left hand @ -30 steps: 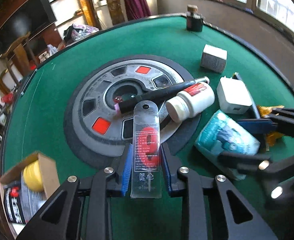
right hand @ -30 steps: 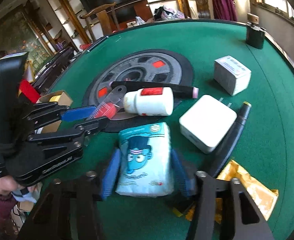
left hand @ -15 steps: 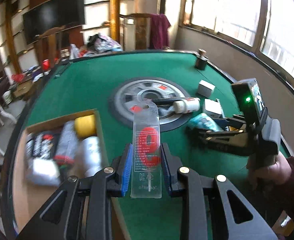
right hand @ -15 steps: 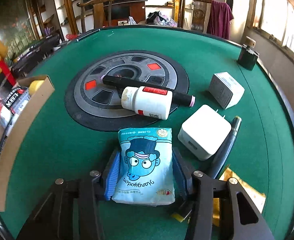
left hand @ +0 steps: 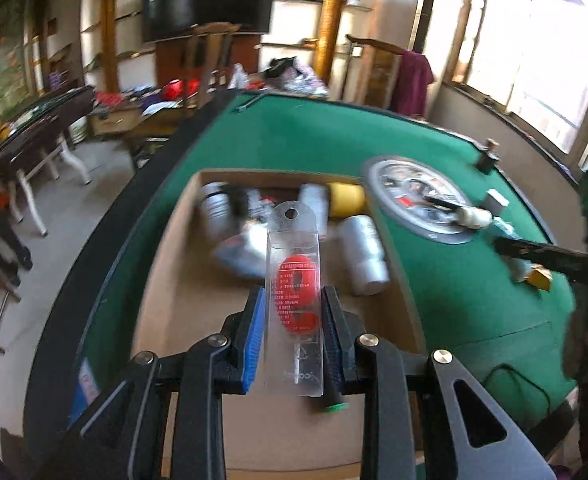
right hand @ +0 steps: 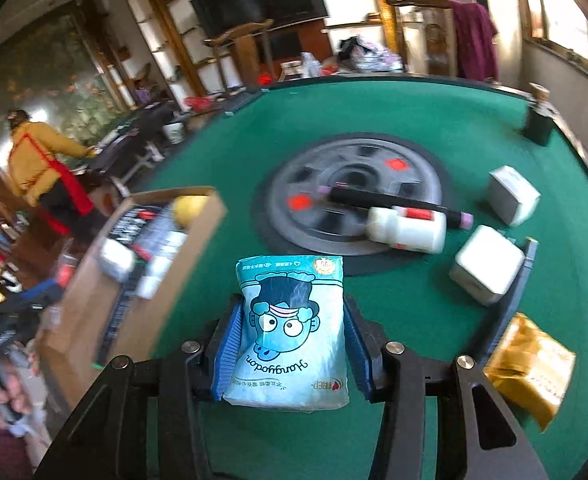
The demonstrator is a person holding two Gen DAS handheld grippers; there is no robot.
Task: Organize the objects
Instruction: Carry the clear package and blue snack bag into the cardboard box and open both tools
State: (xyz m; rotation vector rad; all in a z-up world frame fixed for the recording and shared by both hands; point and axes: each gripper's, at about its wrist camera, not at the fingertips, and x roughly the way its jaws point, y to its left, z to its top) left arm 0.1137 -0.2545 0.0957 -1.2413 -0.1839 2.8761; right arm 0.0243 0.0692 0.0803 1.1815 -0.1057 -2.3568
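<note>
My left gripper [left hand: 294, 304] is shut on a clear plastic packet with red contents [left hand: 295, 280] and holds it above the open cardboard box [left hand: 173, 288], which holds several items, among them a yellow roll [left hand: 346, 199] and a white can [left hand: 364, 254]. My right gripper [right hand: 291, 320] is shut on a light blue tissue pack with a cartoon face [right hand: 289, 328], lifted above the green table [right hand: 414, 312]. The box also shows in the right wrist view [right hand: 149, 304], to the left of the pack.
On the grey wheel disc [right hand: 354, 188] lie a black pen [right hand: 394, 204] and a white bottle [right hand: 408, 229]. Two white boxes [right hand: 488, 270] [right hand: 512, 196], a yellow packet [right hand: 530, 364] and a dark bottle [right hand: 538, 120] sit to the right. A person in yellow [right hand: 33, 160] stands far left.
My left gripper carried the clear packet left from the wheel disc to above the cardboard box. My right gripper lifted the tissue pack off the table and swung left.
</note>
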